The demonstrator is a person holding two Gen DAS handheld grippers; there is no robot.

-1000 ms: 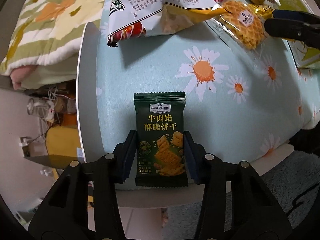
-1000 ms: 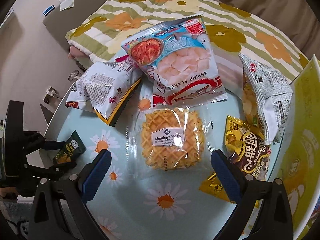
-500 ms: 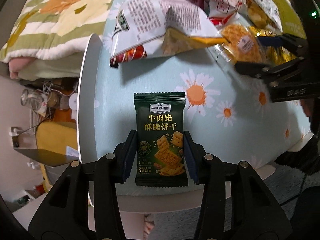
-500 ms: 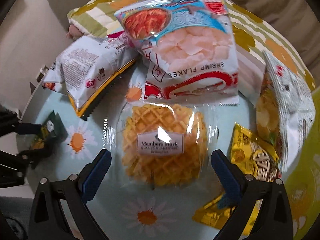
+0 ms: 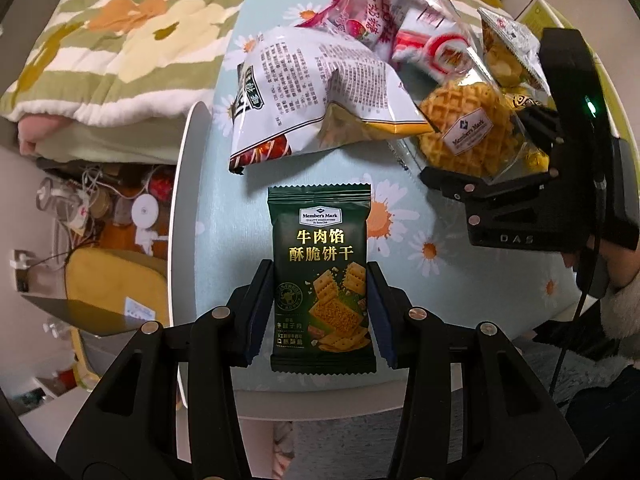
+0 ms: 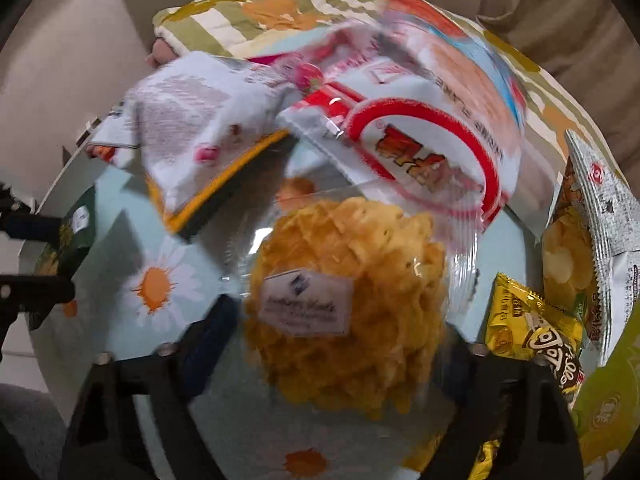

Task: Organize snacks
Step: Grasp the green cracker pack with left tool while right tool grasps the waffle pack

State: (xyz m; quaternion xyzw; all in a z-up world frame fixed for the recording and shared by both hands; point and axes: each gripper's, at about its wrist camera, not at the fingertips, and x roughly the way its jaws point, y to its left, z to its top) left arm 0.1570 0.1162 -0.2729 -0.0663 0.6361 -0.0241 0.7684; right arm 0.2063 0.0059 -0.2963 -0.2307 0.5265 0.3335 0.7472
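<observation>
My left gripper [image 5: 318, 316] is shut on a dark green Member's Mark cracker packet [image 5: 320, 264] and holds it above the near edge of the daisy-print table [image 5: 216, 216]. A clear-wrapped waffle [image 6: 344, 312] lies mid-table; it also shows in the left wrist view [image 5: 464, 128]. My right gripper [image 6: 332, 344] straddles the waffle with its fingers on either side. The view is blurred, and I cannot tell whether the pads press it. The green packet shows at the left of the right wrist view [image 6: 78, 232].
A white chip bag [image 5: 316, 88], a shrimp flakes bag [image 6: 420, 120], a grey chip bag [image 6: 592, 232] and a yellow packet [image 6: 532, 332] crowd the table's far side. A yellow-green box [image 6: 608, 412] stands at right. A floral quilt [image 5: 100, 40] lies beyond; floor clutter [image 5: 100, 208] at left.
My right gripper has moved forward and its fingers have closed in around the waffle. My left gripper has held the green packet and swung its view to the right.
</observation>
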